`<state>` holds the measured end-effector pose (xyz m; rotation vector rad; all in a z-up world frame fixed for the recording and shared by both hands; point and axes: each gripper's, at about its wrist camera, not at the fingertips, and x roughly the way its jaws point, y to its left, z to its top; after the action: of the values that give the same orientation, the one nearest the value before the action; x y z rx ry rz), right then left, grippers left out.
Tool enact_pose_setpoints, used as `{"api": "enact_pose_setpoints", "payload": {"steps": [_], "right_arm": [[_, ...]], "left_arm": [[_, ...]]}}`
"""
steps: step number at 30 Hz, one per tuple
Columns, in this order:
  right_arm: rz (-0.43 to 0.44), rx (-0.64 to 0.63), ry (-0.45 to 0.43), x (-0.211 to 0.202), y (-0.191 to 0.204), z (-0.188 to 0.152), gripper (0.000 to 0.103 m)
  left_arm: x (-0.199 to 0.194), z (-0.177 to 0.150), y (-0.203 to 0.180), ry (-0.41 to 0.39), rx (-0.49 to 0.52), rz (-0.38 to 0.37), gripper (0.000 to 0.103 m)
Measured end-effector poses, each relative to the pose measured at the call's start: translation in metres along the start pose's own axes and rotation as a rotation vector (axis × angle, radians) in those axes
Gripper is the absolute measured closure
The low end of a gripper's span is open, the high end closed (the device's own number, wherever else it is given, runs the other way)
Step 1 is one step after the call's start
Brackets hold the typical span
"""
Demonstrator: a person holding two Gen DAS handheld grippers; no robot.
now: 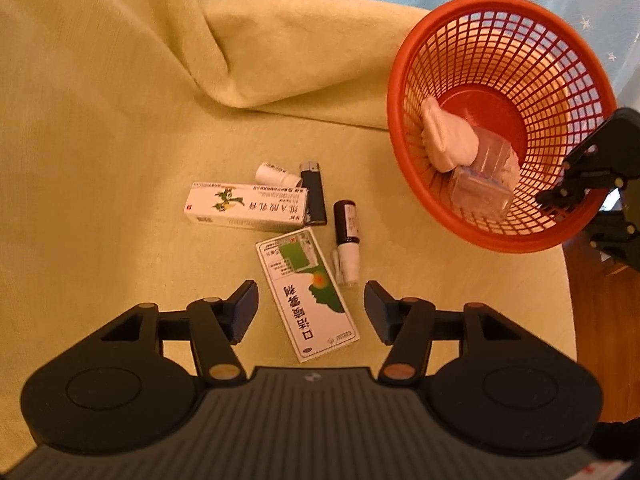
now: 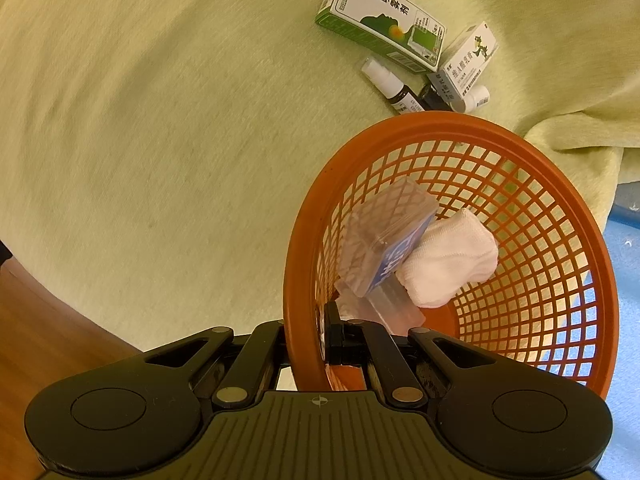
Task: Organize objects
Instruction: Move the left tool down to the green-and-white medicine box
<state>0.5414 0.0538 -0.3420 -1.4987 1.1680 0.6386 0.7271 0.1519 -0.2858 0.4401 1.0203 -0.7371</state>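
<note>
The round orange plastic mesh basket [image 1: 502, 120] stood tipped at about two o'clock on the pale yellow-green cloth [image 1: 100, 160] in the left wrist view, holding a folded white cloth [image 1: 450, 142] and a clear plastic packet with blue print [image 1: 482, 184], the two touching. The right gripper [image 2: 306, 344] was clamped on the basket's near rim — one finger outside the wall, the other inside. The left gripper [image 1: 311, 307] hung with its jaws wide apart and nothing between its pads, the green-and-white spray box [image 1: 306, 294] lying flat on the cloth between its fingers. At twelve o'clock from that box lay a long white ointment box [image 1: 248, 204], a dark lighter [image 1: 313, 194] just beside it, and a small white bottle [image 1: 276, 174]. A dark brown spray bottle with a white cap [image 1: 346, 242] lay at one o'clock from the green box, just beside it.
</note>
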Motion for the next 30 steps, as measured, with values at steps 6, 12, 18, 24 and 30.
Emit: {"api": "enact_pose_setpoints", "payload": {"steps": [6, 12, 18, 24, 30], "right_arm": [[0.000, -0.011, 0.004, 0.001, 0.002, 0.000, 0.103], [0.004, -0.017, 0.008, 0.002, 0.003, 0.001, 0.103], [0.004, -0.016, 0.008, 0.001, 0.003, 0.000, 0.103], [0.007, -0.015, 0.008, 0.001, 0.002, 0.001, 0.103], [0.009, -0.012, 0.007, 0.000, 0.003, 0.000, 0.103]], "left_arm": [[0.008, -0.008, 0.004, 0.011, -0.018, 0.011, 0.042], [0.017, -0.014, 0.008, 0.023, -0.038, 0.011, 0.037], [0.027, -0.017, 0.009, 0.033, -0.047, 0.017, 0.032], [0.040, -0.019, 0.009, 0.036, -0.059, 0.020, 0.026], [0.058, -0.017, 0.004, 0.039, -0.087, 0.015, 0.025]]}}
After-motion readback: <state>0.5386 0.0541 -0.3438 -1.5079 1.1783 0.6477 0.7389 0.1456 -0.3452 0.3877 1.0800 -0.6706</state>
